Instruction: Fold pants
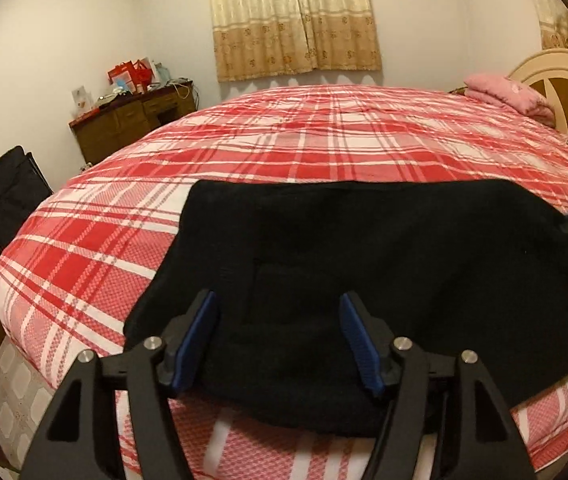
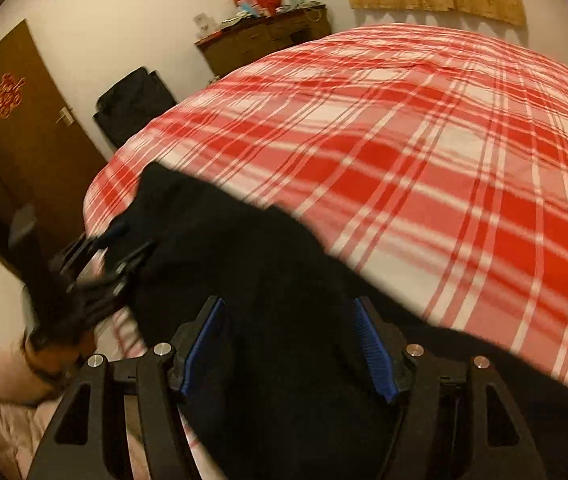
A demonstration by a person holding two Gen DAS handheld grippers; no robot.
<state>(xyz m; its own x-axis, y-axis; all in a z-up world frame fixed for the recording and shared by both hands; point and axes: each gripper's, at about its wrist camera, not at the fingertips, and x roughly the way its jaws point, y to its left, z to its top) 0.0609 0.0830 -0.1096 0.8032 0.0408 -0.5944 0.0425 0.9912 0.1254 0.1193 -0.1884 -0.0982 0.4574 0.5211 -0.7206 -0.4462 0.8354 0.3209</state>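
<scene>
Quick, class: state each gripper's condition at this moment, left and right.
Left gripper: jaws open over the black pants, gripping nothing.
Right gripper: jaws open over the pants, gripping nothing.

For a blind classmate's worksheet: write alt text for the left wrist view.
Black pants lie folded on a red plaid bedspread; the left gripper hangs open above their near edge. Behind stand a wooden dresser and cream curtains.

Black pants [image 1: 364, 272] on plaid bed [image 1: 284, 140], left gripper [image 1: 280, 340] fingers [image 1: 196, 344] apart above them
</scene>
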